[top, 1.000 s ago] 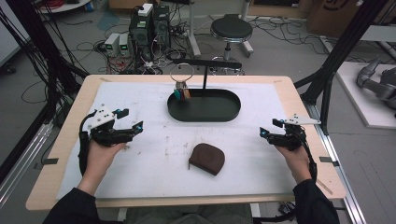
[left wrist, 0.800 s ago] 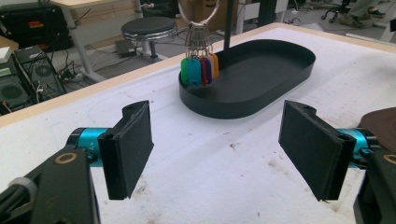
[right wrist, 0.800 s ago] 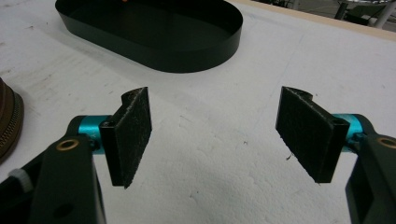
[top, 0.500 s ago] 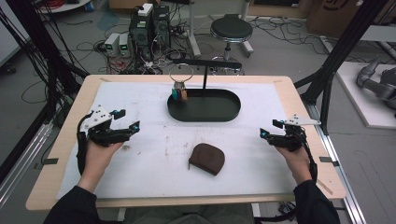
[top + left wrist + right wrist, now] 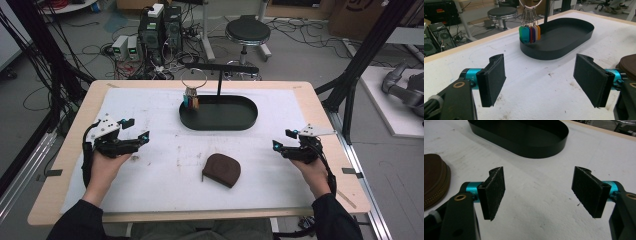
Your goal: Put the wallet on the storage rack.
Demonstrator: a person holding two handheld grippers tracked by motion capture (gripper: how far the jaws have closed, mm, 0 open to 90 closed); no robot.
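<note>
- I am working over a wooden table (image 5: 320, 107) topped with a white, scuffed mat (image 5: 150, 110), dotted with small dark stains.
- Beyond the table's far edge the floor carries computer towers (image 5: 160, 25), loose cables and a round black stool (image 5: 247, 30); black frame posts stand at both sides.
- A black oval tray (image 5: 245, 122) sits at the far middle of the mat, its long axis running left to right across the table. A post and crossbar rise from it, and a key ring with coloured tags (image 5: 530, 32) hangs at the tray's left end.
- The brown zip pouch (image 5: 221, 170) lies flat on the mat, on my side of the tray and between my two hands, well apart from both. Its longer side runs roughly left to right, tilted a little; the rounded edge faces the far side.
- My left gripper (image 5: 135, 131) hovers at the mat's left, jaws spread wide with nothing between them, aimed towards the tray.
- My right gripper (image 5: 282, 140) sits at the mat's right, jaws likewise wide apart and empty, pointing left towards the pouch.
</note>
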